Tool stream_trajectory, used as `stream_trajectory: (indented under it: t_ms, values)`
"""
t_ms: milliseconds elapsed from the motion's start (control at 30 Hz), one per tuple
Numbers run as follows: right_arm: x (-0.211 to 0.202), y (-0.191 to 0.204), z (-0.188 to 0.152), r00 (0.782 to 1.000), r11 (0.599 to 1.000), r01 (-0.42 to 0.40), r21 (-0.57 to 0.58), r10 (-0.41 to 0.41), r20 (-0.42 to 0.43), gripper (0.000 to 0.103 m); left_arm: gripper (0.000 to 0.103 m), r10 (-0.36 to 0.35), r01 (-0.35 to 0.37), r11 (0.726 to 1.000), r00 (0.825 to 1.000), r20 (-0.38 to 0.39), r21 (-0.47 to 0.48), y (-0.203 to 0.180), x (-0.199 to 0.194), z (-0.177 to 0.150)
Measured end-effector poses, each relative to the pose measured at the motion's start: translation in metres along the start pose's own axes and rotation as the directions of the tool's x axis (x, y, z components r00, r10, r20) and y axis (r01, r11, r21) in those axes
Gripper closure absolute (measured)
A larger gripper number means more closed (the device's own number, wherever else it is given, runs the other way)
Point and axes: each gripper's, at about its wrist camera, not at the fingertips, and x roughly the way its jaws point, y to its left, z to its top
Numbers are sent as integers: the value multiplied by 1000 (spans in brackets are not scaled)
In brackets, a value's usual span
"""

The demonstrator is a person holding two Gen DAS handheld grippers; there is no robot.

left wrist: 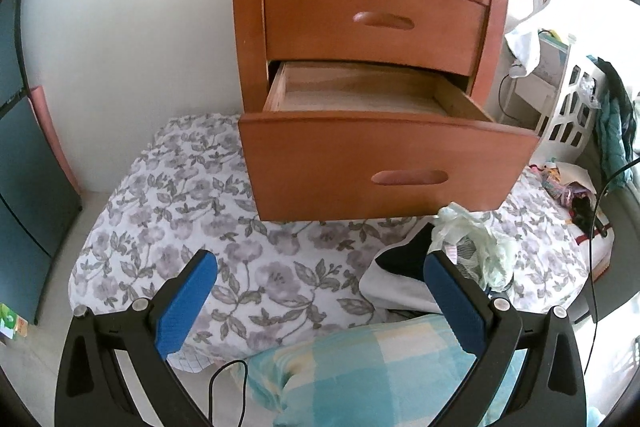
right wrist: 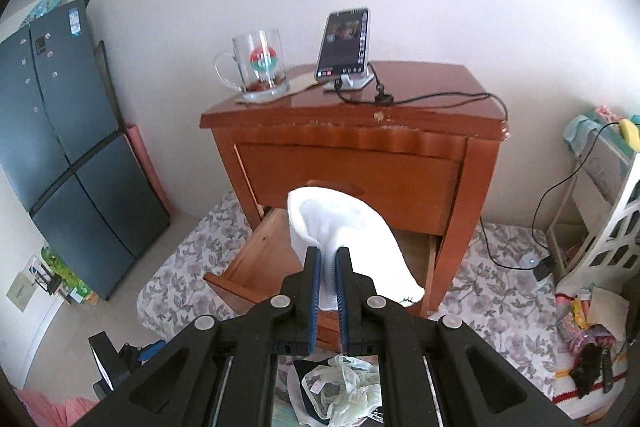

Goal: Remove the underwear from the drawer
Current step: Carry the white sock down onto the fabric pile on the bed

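A wooden nightstand stands on a floral sheet, its lower drawer pulled out; the visible part of the inside shows bare wood. My left gripper hangs open in front of it, nothing between its blue pads. On the sheet to the right lies a pile of underwear: a pale green lacy piece and a black and white one. In the right wrist view my right gripper is shut on white underwear, held up above the open drawer. The pile lies below it.
A glass mug and a phone on a stand with a cable sit on the nightstand top. A dark fridge stands left, a white basket right. A checked blue pillow lies near me.
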Motion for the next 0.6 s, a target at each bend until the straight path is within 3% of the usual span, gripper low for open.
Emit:
stream_trajectory:
  t_ms: [600]
  values:
    - [-60,-3,-46,998,1000,11,22,-13,59,95,0,6,-10,998,998,68,63,-22,-36,-7]
